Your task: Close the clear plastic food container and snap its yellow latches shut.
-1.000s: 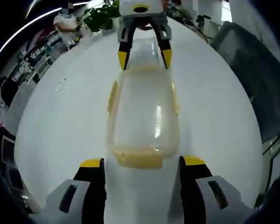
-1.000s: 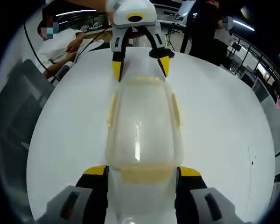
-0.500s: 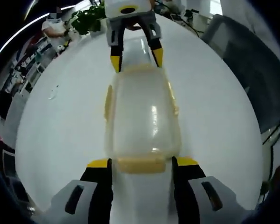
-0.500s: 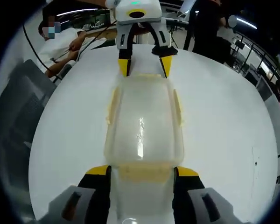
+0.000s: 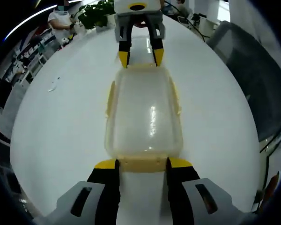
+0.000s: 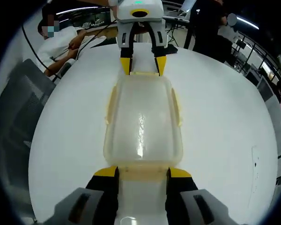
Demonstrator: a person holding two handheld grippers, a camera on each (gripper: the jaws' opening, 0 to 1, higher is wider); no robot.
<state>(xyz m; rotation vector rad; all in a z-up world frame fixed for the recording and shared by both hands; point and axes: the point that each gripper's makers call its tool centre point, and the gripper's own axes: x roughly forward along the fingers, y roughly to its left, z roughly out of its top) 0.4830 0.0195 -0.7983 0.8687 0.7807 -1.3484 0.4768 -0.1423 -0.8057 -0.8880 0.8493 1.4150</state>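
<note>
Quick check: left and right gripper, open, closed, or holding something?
Left gripper: closing on the container's near yellow end latch; firm grip cannot be told.
Right gripper: same at the opposite end latch.

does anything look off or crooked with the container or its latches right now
Nothing stands out. The clear container sits flat on the white table with its lid on square. The left gripper and right gripper each straddle a yellow end latch.

Container: clear plastic food container (image 6: 141,123) lies lidded on the white bench (image 6: 225,126).
Near latch: yellow latch (image 6: 141,174) sits between the right hand-held gripper (image 6: 141,174) jaws.
Far end: left hand-held gripper (image 6: 142,65) straddles the far latch (image 6: 143,73).
</note>
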